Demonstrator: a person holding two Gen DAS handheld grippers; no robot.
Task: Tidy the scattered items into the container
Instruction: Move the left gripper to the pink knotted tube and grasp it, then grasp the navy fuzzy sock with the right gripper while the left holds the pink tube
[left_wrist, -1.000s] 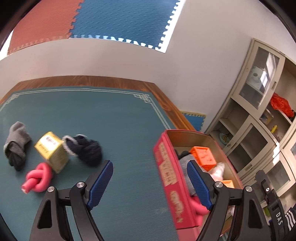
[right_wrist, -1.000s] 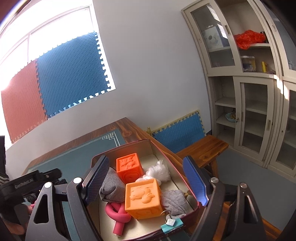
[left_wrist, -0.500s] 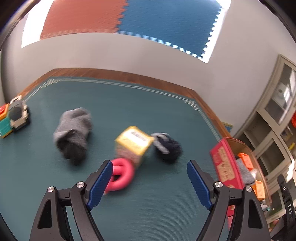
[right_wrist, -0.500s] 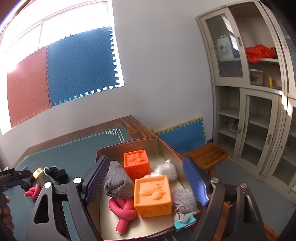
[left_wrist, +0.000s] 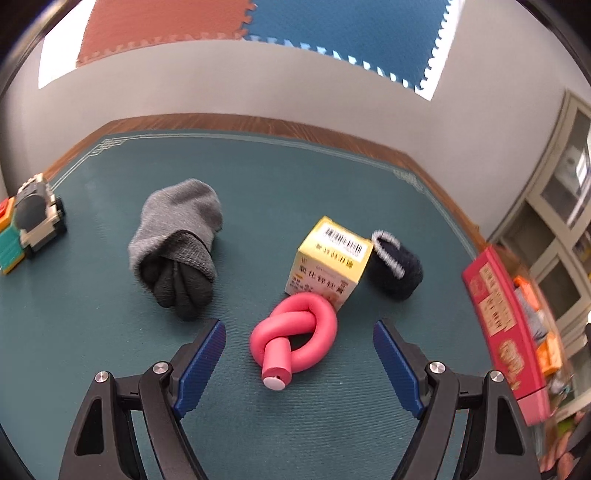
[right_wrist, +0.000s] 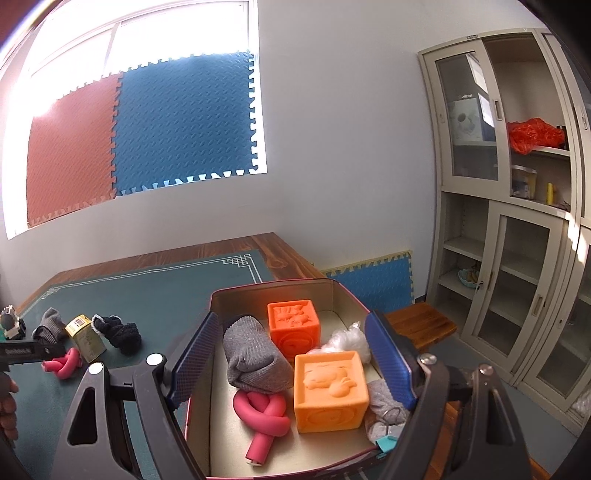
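A pink knotted foam tube (left_wrist: 295, 334) lies on the green mat, just ahead of my open left gripper (left_wrist: 299, 354) and between the lines of its blue pads. Behind the tube a yellow box (left_wrist: 328, 260) stands, touching it, with a dark rolled sock (left_wrist: 397, 266) at the box's right. A grey rolled sock (left_wrist: 179, 240) lies further left. The pink container (left_wrist: 506, 332) sits at the right edge. In the right wrist view my right gripper (right_wrist: 291, 354) hangs open over the container (right_wrist: 273, 286), which holds two orange cubes (right_wrist: 330, 389), a grey sock, a pink knot and white wadding.
A toy block vehicle (left_wrist: 31, 218) sits at the mat's far left. The wooden table edge (left_wrist: 258, 123) runs along the wall behind. Cabinets (right_wrist: 517, 206) stand to the right, with a wooden bench (right_wrist: 421, 325) beyond the container. A person's hand (right_wrist: 5, 406) shows at the left.
My left gripper swung left, away from the container, and sank toward the mat; the pink knot now lies between its pads. The right gripper rolled a little over the container.
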